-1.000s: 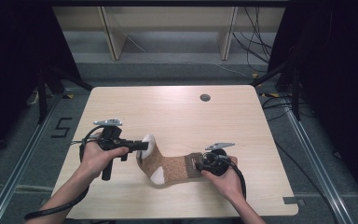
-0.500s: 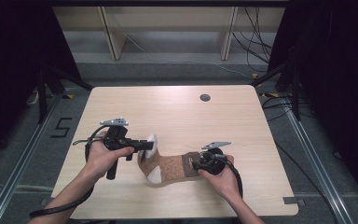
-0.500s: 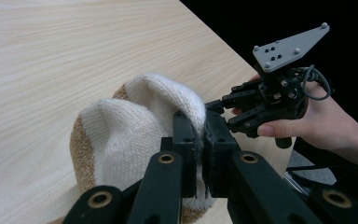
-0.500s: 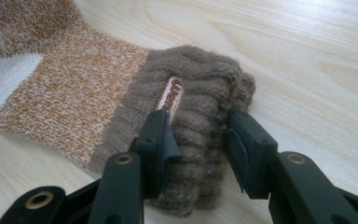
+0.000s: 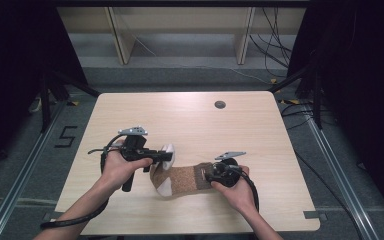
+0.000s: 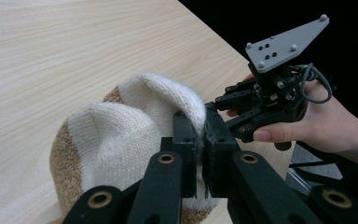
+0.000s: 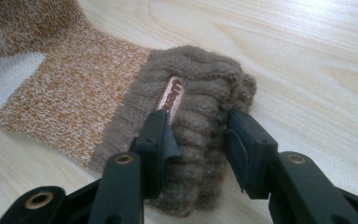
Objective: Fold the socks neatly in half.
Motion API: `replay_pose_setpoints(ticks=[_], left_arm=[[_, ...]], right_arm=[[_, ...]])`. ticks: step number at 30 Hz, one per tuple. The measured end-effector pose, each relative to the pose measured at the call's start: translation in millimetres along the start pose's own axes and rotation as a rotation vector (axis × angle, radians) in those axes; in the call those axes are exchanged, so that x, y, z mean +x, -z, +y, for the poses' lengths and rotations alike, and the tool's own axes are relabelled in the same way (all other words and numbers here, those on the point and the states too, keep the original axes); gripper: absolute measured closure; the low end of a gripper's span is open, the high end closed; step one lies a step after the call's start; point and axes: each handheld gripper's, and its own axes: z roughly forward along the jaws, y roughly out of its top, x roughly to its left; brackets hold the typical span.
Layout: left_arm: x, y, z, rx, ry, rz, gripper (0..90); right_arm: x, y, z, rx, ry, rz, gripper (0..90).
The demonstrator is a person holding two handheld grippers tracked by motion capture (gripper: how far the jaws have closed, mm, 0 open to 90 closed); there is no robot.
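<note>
You had the sock (image 5: 180, 176) lying on the table (image 5: 190, 120) near its front edge, between your two hands, with each gripper on one end. Your left gripper (image 6: 200, 140) was clamped on the cream toe (image 6: 135, 121), its jaws closed with only a thin fold of knit between them, and that end stood lifted and doubled over rather than flat. From above, the left gripper (image 5: 166, 156) reached in from the left at the toe (image 5: 167, 150). Your right gripper (image 7: 198, 140) pinched the brown ribbed cuff (image 7: 200, 88), its jaws closed part way around the bunched wool beside a small woven label (image 7: 170, 95); in the high view it (image 5: 209, 173) sat at the cuff (image 5: 201, 176) on the right.

The step in hand looked like folding or rolling the sock: toe raised, cuff held down as the anchor. The speckled orange middle (image 7: 70, 88) lay flat on the wood.

The next move probably called for you to carry the toe across toward the cuff while keeping the right jaws firm, so the cuff did not slide. You would have needed to keep the toe low enough that the fold landed squarely, and to release the left jaws only once the layers rested on each other.
</note>
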Motion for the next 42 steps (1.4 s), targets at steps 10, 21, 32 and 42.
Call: replay_pose_setpoints(ticks=[10, 21, 32, 42], left_arm=[[-6.6, -15.4, 0.2, 0.026, -0.021, 0.001, 85.0], [-14.8, -37.0, 1.5, 0.065, -0.059, 0.006, 85.0], [-24.1, -55.4, 2.3, 0.088, -0.086, 0.004, 85.0], [-26.8, -67.1, 3.5, 0.096, -0.096, 0.008, 85.0]], right_arm=[[1.5, -5.2, 2.8, -0.026, 0.052, 0.003, 60.0], [5.2, -4.7, 3.8, 0.009, 0.023, 0.000, 59.9], [4.4, -6.3, 3.0, -0.020, 0.041, 0.014, 59.9], [6.2, -7.3, 2.3, -0.019, 0.008, 0.015, 59.8]])
